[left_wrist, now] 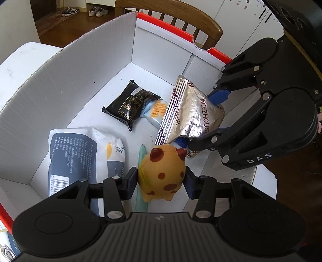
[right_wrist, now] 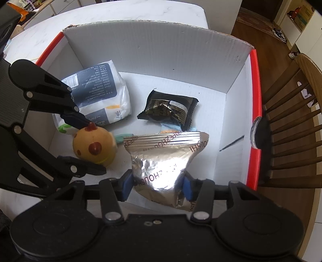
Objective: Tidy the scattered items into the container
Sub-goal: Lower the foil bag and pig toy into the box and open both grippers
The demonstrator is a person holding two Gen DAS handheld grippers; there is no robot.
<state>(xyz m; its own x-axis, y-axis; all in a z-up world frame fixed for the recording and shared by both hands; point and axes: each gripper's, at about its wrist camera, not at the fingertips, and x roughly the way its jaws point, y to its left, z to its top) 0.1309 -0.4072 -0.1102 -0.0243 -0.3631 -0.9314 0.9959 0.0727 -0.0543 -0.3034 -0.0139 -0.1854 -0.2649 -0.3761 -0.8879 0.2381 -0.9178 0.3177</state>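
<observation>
Both grippers are over the open white cardboard box [left_wrist: 84,84] with red rim [right_wrist: 233,66]. My left gripper [left_wrist: 161,179] is shut on a yellow spotted toy [left_wrist: 162,173], held inside the box; it also shows in the right wrist view [right_wrist: 94,147]. My right gripper [right_wrist: 158,185] is shut on a silver foil snack bag [right_wrist: 165,161], held above the box floor; it also shows in the left wrist view [left_wrist: 191,116]. In the box lie a black snack packet [left_wrist: 130,102], a white and navy tissue pack [left_wrist: 80,157] and a light blue packet [left_wrist: 156,110].
The box stands on a white marble table [right_wrist: 120,12]. A wooden chair [right_wrist: 291,125] stands beside the box. A green strip [left_wrist: 141,181] lies on the box floor under the toy. Shoes lie on the wooden floor beyond.
</observation>
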